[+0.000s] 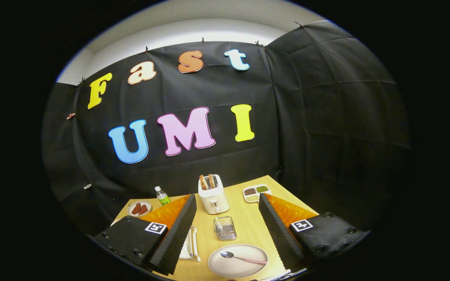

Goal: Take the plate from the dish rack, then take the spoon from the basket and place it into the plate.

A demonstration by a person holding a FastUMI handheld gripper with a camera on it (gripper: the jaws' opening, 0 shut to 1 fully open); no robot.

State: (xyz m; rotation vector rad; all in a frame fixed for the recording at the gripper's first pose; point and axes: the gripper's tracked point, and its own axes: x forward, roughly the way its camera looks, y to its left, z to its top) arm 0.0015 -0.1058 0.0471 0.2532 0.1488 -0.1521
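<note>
We hold our gripper [227, 212] high above the light wooden table [248, 226], its fingers spread wide apart and clamping nothing. Between them lies the round pale plate [237, 260] with the metal spoon [243, 257] — pink-striped handle — resting in it. Just beyond stands a small wire basket [225, 228], then a white toaster [213, 195] holding bread. A white dish rack [191, 246] sits beside the plate. Farther off — a bottle [162, 196], a snack plate [139, 208], a divided tray [256, 192].
</note>
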